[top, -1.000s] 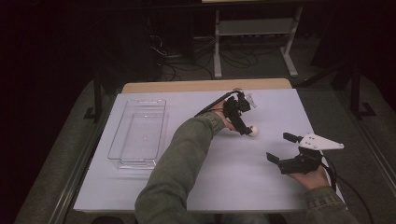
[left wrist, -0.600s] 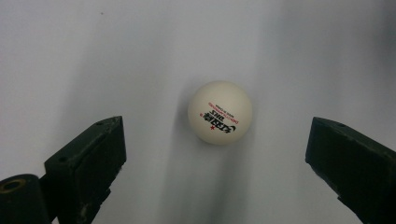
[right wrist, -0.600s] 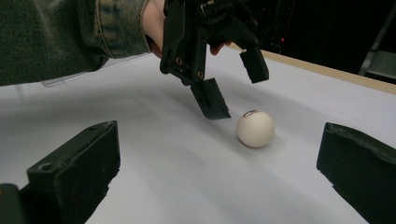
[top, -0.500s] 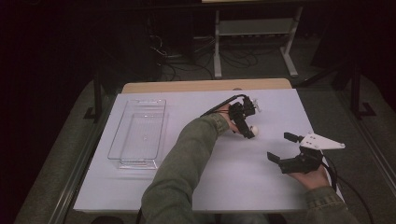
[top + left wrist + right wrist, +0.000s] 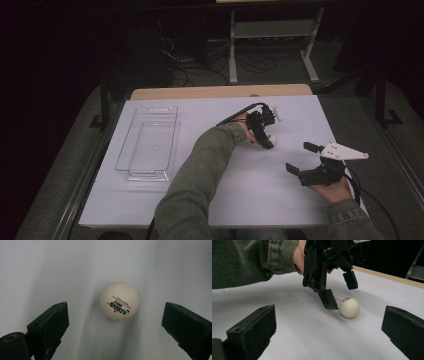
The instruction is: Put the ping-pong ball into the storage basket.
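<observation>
Fingers of left gripper (image 5: 115,325) closing, wide around one ball (image 5: 119,300), right gripper (image 5: 306,161) open, one tray (image 5: 131,150)

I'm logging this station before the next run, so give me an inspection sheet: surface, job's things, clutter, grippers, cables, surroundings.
Surface: white tabletop with a wooden far edge, bare around the work.
Job's things: white printed table-tennis ball resting on the tabletop; clear rectangular plastic tray at the left, empty.
Clutter: nothing seen.
Grippers: left gripper straddles the ball, its jaws have just been closing, pads not yet pressing; right gripper open, apart from the ball, holding nothing.
Cables: black cable trails from the left gripper.
Surroundings: dark room, a white table frame and floor cables beyond.
</observation>
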A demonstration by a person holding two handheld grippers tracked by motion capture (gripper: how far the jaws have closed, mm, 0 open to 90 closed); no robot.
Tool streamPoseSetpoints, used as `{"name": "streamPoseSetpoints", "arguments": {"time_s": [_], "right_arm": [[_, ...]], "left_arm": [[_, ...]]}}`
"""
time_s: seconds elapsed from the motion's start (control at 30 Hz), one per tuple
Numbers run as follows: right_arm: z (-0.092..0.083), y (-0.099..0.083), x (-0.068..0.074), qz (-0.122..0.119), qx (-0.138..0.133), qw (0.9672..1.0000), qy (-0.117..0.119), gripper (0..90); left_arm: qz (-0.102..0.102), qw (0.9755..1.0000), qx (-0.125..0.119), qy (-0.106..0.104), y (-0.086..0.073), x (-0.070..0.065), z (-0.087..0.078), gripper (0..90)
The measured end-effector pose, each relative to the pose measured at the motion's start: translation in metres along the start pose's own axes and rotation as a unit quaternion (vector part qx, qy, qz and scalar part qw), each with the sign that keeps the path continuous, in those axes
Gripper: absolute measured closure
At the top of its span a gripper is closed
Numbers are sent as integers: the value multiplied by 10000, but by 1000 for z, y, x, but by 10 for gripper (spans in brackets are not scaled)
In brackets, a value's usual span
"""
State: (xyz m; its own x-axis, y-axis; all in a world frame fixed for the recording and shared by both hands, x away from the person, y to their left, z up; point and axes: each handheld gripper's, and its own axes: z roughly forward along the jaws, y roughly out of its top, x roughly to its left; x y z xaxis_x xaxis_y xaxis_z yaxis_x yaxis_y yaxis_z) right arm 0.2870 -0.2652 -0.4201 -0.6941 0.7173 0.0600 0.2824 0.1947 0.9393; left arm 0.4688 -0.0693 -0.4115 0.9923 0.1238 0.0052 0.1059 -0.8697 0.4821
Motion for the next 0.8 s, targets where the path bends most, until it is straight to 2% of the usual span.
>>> {"name": "streamPoseSetpoints", "arguments": {"time_s": [0.1,0.27,0.4,0.63,0.8], "right_arm": [[0,0,0,-10,5,10000,9,0],[0,0,0,-10,-3,10000,3,0],[0,0,0,-13,-1,10000,14,0],[0,0,0,-26,13,10000,16,0],[0,0,0,-12,19,10000,19,0]], "left_arm": [[63,10000,-28,33,0,-1,1,145],[76,9999,70,12,0,-2,7,153],[105,9999,28,14,1,-3,8,229],[119,9999,15,14,3,-3,11,246],[158,9999,-24,-3,4,-4,13,322]]}}
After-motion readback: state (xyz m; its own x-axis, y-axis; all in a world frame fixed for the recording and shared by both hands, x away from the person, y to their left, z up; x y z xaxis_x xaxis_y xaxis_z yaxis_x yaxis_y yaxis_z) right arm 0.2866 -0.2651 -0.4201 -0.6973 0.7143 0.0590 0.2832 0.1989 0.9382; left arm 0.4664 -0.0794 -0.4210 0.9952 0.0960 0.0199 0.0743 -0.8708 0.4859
